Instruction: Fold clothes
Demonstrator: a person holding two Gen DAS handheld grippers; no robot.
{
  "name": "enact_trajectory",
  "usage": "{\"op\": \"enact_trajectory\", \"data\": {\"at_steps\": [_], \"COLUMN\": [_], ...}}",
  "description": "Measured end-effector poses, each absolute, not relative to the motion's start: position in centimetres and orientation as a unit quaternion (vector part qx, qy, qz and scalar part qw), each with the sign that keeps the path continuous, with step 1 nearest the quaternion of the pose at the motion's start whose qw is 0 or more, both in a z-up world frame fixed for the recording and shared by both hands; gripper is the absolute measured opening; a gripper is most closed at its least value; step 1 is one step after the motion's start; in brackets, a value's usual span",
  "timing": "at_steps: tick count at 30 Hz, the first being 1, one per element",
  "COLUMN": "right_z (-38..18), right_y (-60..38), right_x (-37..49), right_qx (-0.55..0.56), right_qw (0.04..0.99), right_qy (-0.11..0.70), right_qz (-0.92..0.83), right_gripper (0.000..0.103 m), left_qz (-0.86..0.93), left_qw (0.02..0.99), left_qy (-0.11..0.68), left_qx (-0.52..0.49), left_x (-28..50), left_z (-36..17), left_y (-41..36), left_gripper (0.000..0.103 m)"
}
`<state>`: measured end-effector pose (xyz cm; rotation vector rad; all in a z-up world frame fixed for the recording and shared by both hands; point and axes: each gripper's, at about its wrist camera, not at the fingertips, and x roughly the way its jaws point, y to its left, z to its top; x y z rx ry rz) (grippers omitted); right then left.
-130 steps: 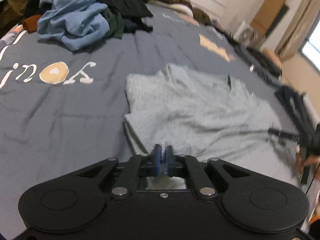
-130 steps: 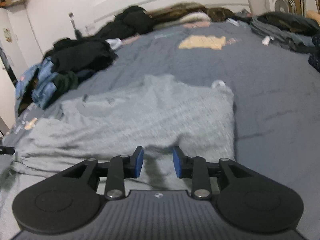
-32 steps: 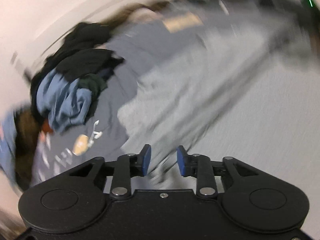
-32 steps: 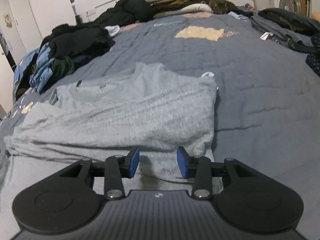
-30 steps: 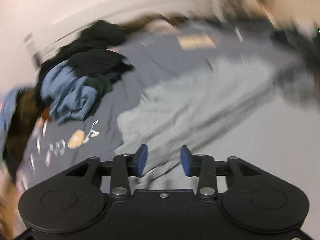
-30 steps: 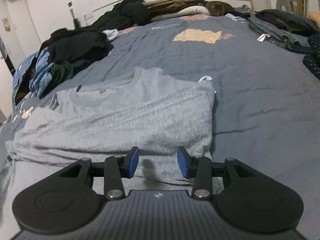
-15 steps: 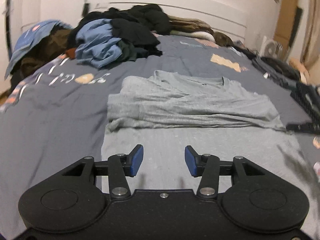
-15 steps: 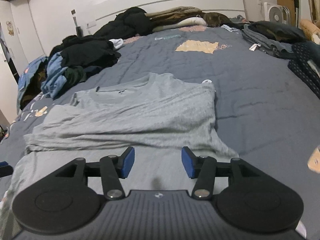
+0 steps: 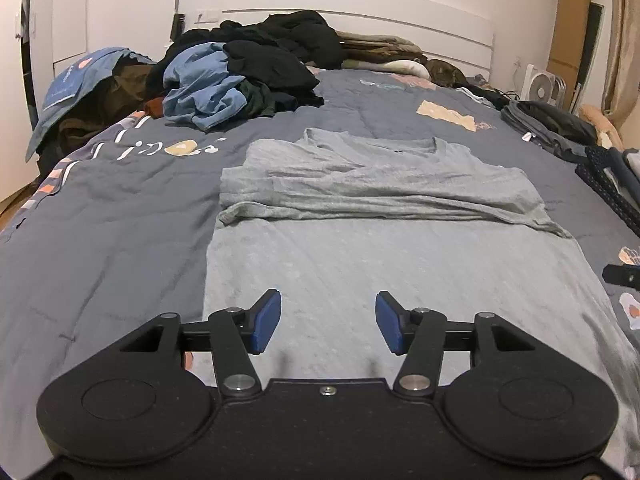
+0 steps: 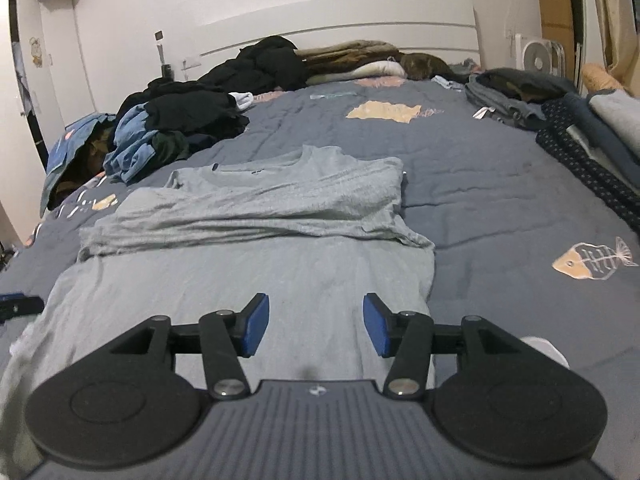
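A grey long-sleeved shirt [image 9: 384, 216] lies spread flat on the bed [image 9: 100, 248], its hem end nearest the cameras and its neckline at the far end, toward 12 o'clock. Both sleeves are folded across the chest, forming a rumpled band that runs from 9 o'clock to 3 o'clock over the upper part of the shirt. In the left wrist view the left claw [image 9: 328, 322] is spread wide with nothing between its blue pads [image 9: 265, 321]; it hovers above the shirt's lower part, and the smooth grey cloth fills the gap between the fingers and runs on toward 12 o'clock up to the folded sleeves. The shirt's left edge lies at about 10 o'clock from this claw. In the right wrist view the right claw [image 10: 316, 325] is likewise spread and holds nothing, poised over the same lower part of the shirt nearer its right edge, which runs at about 1 o'clock from the claw; the sleeve band [image 10: 256, 212] lies straight ahead at 12 o'clock. Whether either claw touches the cloth cannot be told. A pile of dark and blue clothes [image 9: 240, 76] sits on the bed well apart at 11 o'clock, and folded garments [image 10: 516, 96] lie along the bed's edge at 2 o'clock.
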<state>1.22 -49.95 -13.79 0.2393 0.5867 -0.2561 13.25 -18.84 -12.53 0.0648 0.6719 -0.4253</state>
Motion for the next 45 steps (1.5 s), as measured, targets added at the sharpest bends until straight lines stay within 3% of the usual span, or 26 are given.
{"op": "enact_trajectory", "data": {"at_steps": [22, 28, 45], "right_z": [-14.2, -14.3, -16.9], "right_y": [-51.3, -50.7, -50.8], "right_x": [-9.2, -11.1, -14.2], "right_qx": [0.121, 0.125, 0.138], "right_qw": [0.922, 0.922, 0.885], "right_qy": [0.324, 0.336, 0.431], "right_qz": [-0.176, -0.147, -0.109], "right_gripper": [0.052, 0.052, 0.052], "left_qz": [-0.2, -0.22, -0.214], "left_qw": [0.915, 0.91, 0.891], "left_qy": [0.348, 0.344, 0.392], "left_qx": [0.047, 0.07, 0.084], "left_x": [7.9, 6.4, 4.2], "left_z": [-12.3, -12.1, -13.7], "left_y": [-16.5, -17.1, -15.5], "left_gripper": [0.054, 0.059, 0.063]}}
